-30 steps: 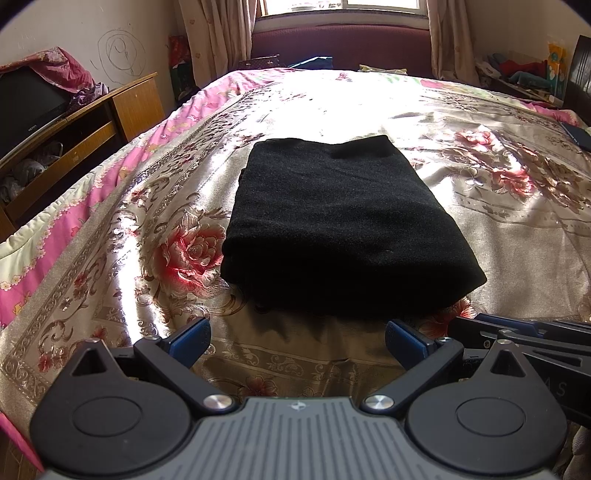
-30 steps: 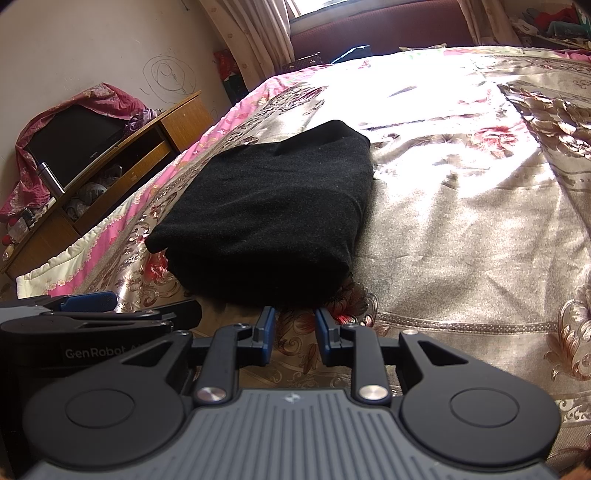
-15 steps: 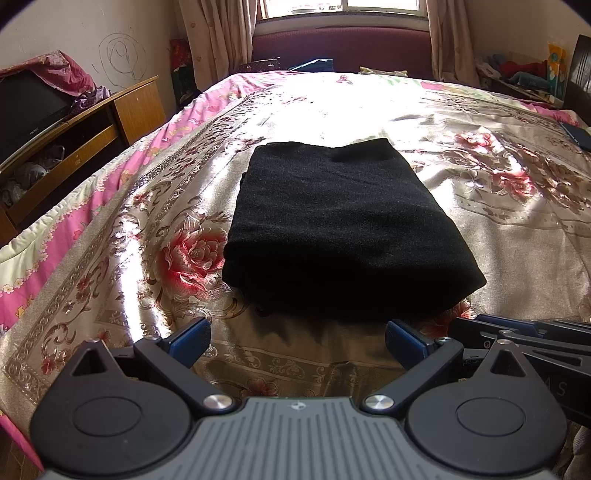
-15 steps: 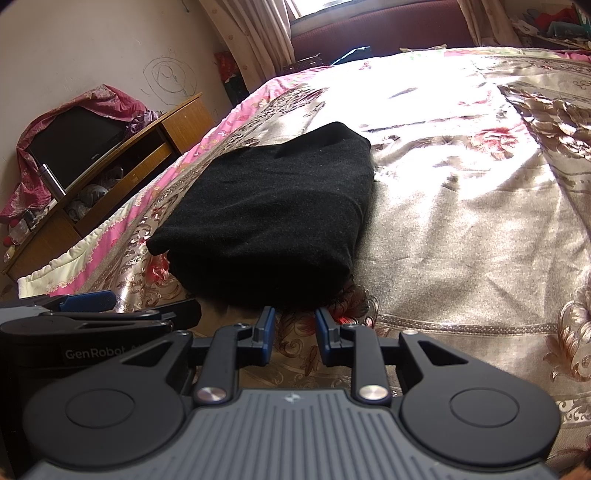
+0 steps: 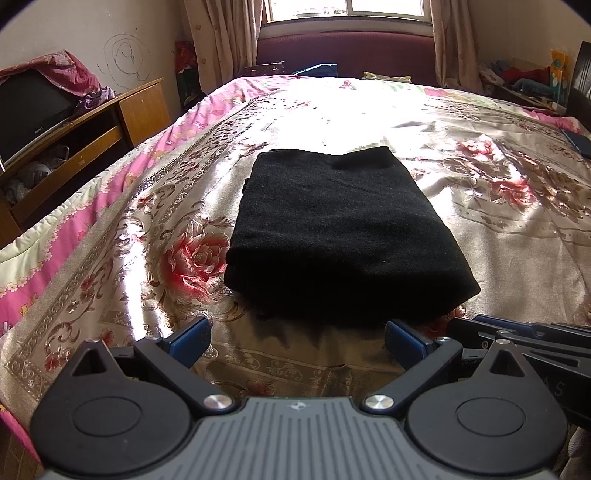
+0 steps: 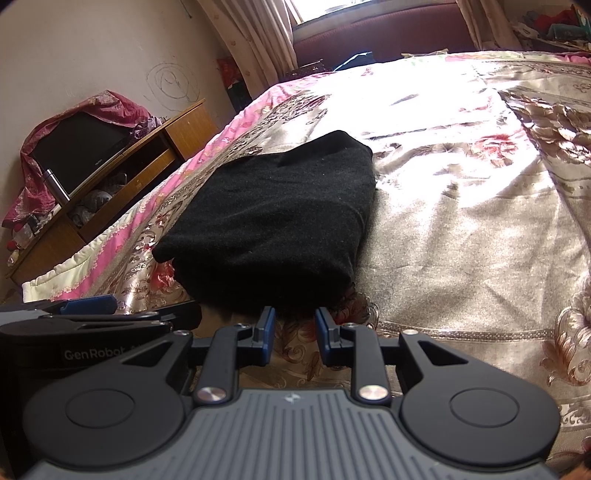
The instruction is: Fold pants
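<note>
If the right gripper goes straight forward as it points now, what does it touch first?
Most likely the near edge of the folded black pants, which lies just beyond the right gripper; its narrowly parted fingers hold nothing. If it runs low, the floral bedspread could come first.

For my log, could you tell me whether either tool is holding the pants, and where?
Nothing is held. The left tool is open, the right tool narrowly open and empty; the folded pants lie free on the bed.

Sunlit window (image 5: 347, 9), beige curtains (image 5: 221, 37), wooden cabinet (image 5: 74, 144) beside floral bedspread (image 5: 498, 229), scribbled wall (image 5: 125, 55), possibly pencil.
</note>
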Available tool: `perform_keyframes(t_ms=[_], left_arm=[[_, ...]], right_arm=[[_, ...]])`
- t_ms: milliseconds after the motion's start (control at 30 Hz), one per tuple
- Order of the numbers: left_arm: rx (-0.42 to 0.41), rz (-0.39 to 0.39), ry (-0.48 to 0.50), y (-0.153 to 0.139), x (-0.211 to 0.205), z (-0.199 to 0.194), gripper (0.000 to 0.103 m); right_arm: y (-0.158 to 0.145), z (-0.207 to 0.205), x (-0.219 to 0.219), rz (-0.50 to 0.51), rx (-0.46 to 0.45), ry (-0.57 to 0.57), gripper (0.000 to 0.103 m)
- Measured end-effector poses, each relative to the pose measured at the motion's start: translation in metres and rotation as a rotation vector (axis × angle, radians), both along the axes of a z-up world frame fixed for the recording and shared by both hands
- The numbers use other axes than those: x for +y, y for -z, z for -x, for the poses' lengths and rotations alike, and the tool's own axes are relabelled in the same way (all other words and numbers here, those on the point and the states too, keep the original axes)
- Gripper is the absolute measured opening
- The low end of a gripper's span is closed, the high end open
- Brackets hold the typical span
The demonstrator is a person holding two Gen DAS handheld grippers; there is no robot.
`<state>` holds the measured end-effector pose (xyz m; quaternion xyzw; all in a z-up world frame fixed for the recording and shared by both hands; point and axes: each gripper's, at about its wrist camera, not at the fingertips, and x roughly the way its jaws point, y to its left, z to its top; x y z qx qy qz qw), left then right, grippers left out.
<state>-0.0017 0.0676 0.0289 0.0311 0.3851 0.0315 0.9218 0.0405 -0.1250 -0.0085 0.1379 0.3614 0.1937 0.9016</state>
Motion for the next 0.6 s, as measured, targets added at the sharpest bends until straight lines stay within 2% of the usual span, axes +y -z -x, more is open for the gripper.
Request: perform_keyframes(t_ms=[600], left_arm=[[-0.017,-0.002,-0.008,-0.0017,-0.0021,0.0049,0.103]], right_arm=[[-0.0006,0.0009,-0.0004,0.000,-0.003,-0.001,0.026]])
